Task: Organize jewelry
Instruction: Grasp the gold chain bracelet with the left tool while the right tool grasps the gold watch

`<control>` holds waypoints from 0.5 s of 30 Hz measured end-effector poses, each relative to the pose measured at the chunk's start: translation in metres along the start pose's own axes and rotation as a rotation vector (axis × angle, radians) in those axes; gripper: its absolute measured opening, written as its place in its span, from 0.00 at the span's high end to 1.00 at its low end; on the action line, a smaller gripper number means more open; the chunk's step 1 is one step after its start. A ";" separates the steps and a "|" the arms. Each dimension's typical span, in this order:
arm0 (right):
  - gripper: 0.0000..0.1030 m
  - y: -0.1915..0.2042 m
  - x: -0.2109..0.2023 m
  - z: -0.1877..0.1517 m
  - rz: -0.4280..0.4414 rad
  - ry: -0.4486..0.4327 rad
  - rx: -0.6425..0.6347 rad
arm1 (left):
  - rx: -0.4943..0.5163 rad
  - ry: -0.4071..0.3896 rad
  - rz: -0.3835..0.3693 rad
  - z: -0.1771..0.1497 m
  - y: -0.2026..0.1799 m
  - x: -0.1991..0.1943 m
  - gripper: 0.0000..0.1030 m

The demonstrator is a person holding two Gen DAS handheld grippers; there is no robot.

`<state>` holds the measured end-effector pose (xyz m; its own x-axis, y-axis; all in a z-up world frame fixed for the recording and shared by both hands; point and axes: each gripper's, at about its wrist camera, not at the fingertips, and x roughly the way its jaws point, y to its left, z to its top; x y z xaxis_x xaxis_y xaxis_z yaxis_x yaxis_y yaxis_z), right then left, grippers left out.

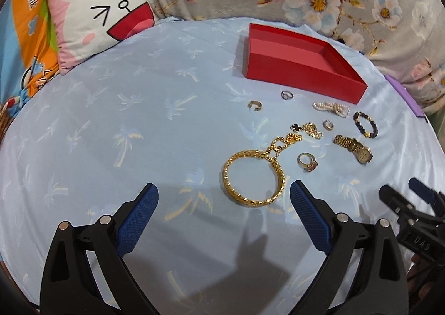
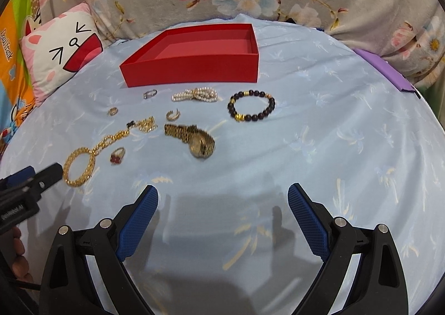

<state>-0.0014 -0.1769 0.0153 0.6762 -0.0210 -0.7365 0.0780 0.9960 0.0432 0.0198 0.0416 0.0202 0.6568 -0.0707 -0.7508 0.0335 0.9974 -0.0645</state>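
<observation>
Since the chunky gold braided bangle [image 1: 253, 176] lies just ahead of the spread left tool [image 1: 224, 195], it's nearer; the right tool [image 2: 222, 198] is spread too.

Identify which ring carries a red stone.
The gold ring beside the large gold bangle, nearest the camera. The other rings, nearer the red box, show no red.

- The gold watch [image 2: 194, 138] was smeared with blur in the right wrist view, its dial unreadable.
- The left gripper [image 2: 30, 176] poked in at that view's left edge, mostly cut off, so its jaws couldn't be judged there.
- The small rings [image 1: 254, 106] were too tiny to make out.
- The purple object [image 1: 406, 95] was clipped at the bed's edge and couldn't be identified.
</observation>
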 end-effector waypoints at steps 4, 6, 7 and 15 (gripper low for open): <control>0.10 0.002 0.001 0.007 0.012 -0.007 -0.010 | 0.045 0.026 0.001 0.000 -0.011 0.014 0.09; 0.10 0.004 0.003 0.009 0.012 -0.004 -0.022 | 0.067 0.041 0.017 0.002 -0.017 0.024 0.10; 0.10 0.004 0.004 0.009 0.011 -0.004 -0.027 | 0.074 0.046 0.025 0.002 -0.019 0.027 0.10; 0.13 0.007 0.013 0.018 0.034 0.006 -0.039 | 0.098 0.045 0.028 0.001 -0.025 0.034 0.24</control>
<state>0.0211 -0.1722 0.0176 0.6731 0.0131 -0.7394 0.0267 0.9988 0.0420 0.0418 0.0140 -0.0034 0.6242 -0.0412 -0.7802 0.0909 0.9957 0.0201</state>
